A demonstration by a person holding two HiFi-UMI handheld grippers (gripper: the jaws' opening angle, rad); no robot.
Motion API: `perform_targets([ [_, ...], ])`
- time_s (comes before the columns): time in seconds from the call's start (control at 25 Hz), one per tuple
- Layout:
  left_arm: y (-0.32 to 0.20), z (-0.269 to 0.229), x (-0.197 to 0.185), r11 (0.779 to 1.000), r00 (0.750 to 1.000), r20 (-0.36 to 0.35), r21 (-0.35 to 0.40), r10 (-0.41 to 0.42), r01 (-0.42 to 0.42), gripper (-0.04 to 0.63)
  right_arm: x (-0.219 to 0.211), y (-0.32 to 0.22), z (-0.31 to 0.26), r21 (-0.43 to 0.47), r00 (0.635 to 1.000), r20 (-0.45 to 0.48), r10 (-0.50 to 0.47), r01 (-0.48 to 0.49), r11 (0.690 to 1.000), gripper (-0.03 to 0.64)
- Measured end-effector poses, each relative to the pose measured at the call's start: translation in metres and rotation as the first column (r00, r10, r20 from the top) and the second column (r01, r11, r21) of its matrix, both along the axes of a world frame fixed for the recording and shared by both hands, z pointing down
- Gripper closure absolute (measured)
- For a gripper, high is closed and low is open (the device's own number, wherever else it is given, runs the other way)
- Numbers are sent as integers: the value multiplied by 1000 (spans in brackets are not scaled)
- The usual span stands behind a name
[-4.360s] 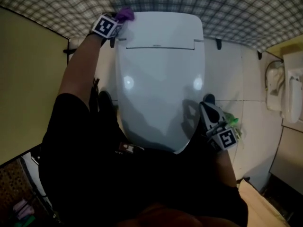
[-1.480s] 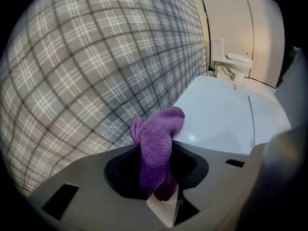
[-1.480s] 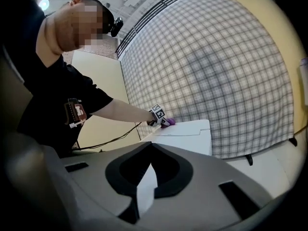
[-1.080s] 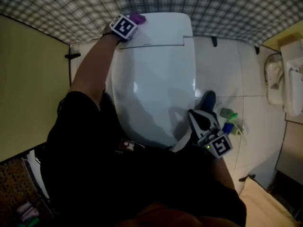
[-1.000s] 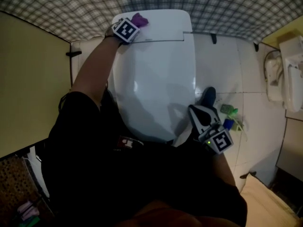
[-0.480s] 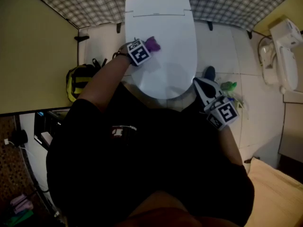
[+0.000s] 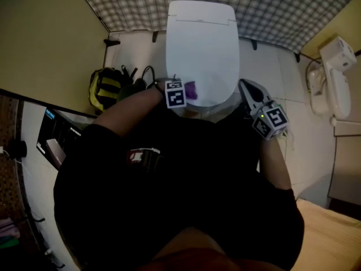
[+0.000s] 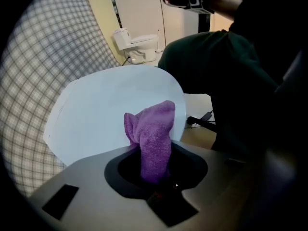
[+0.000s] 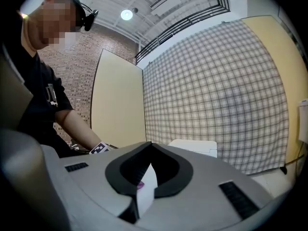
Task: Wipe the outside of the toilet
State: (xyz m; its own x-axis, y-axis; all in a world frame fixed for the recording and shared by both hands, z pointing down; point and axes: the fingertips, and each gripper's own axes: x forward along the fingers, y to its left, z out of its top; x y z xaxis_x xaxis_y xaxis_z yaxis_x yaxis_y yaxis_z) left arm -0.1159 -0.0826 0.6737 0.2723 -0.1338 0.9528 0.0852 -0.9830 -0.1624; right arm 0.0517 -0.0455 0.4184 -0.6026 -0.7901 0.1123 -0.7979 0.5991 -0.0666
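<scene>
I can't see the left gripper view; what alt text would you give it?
The left gripper is shut on a purple cloth, in front of the closed white toilet lid. A checked wall is at left, the person's dark clothing at right.

Purple cloth (image 8: 151,138): soft terry, fuzzy nap seen. Toilet lid (image 7: 202,44): smooth white plastic, slight sheen noted. Left gripper (image 8: 155,177) shell: matt grey plastic, darker matt lining at jaws. Floor tiles (image 7: 271,72): pale, glazed, glossy. Wall (image 7: 282,10): checked, matt.
</scene>
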Motion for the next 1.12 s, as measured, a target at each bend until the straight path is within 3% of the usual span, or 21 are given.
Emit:
perform_targets([
  [0.16,23,-6,-8,998,998,38,34,47,-49,489,-8,9,-7,28,1000,-13,-12,13,1000,612],
  [0.32,69,2,-21,979,985,91,-152,147,-132,486,-5,10,-8,33,1000,-18,-6,6,999,612],
  [0.4,59,-11,-19,982,988,66,-142,138,-128,485,2,6,-8,30,1000,-16,5,-4,1000,612],
  [0.52,5,-52,3,995,996,-81,-97,28,-36,485,16,-6,-4,15,1000,0,29,-29,999,612],
  [0.68,-100,-102,25,994,974,-201,-55,-106,97,485,26,-24,7,-4,999,1,41,-41,999,612],
  [0.8,-193,-128,42,982,951,-249,-5,-183,188,485,32,-45,14,-10,999,-16,36,-36,999,612],
  [0.96,-326,-160,73,961,929,-266,34,-257,275,485,44,-97,3,-31,998,55,36,-34,999,612],
  [1.12,-416,-135,107,949,910,-300,44,-286,313,485,61,-130,38,-115,998,43,54,-49,992,612],
])
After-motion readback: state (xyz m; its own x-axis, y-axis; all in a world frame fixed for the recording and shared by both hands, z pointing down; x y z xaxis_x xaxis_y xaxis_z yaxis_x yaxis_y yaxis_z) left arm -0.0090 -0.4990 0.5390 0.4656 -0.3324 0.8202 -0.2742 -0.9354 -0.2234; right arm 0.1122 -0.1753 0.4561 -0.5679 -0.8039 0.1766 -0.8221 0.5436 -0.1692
